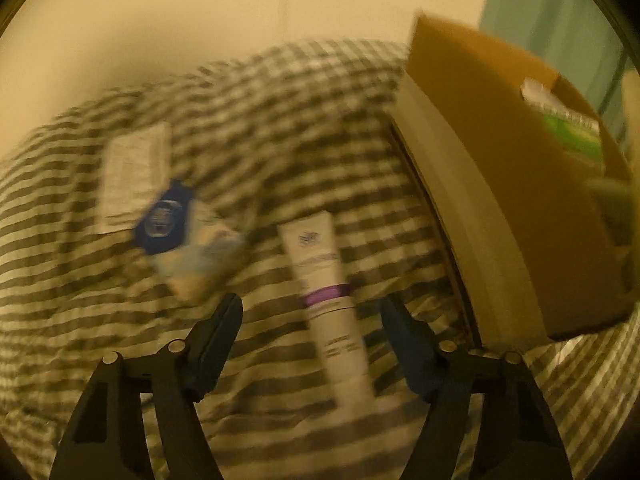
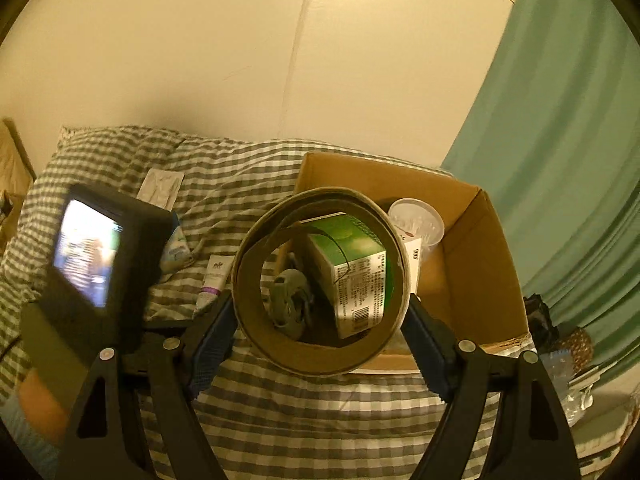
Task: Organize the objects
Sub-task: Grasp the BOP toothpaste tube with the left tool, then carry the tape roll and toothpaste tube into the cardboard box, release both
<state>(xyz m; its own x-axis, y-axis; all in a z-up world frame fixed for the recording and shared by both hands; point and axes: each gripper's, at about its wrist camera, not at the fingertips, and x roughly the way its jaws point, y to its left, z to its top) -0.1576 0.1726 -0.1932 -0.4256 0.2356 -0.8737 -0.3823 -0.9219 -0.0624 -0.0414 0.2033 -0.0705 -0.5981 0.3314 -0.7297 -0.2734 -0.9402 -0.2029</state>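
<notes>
My left gripper [image 1: 312, 310] is open and empty, just above a white tube with a purple band [image 1: 326, 288] that lies on the checked bedspread [image 1: 280, 140]; the tube runs between the two fingers. My right gripper [image 2: 320, 312] is shut on a brown coiled belt [image 2: 320, 352] and holds it above the front edge of an open cardboard box [image 2: 468, 264]. Inside the box are a green carton [image 2: 352, 264], a clear plastic cup [image 2: 416, 220] and a grey object [image 2: 290, 300]. The left view is blurred.
A blue packet [image 1: 162, 222], a pale pouch [image 1: 200, 264] and a white sachet [image 1: 132, 176] lie on the bed left of the tube. The left gripper's camera body [image 2: 96, 256] fills the left of the right wrist view. A wall stands behind, a green curtain [image 2: 560, 160] at right.
</notes>
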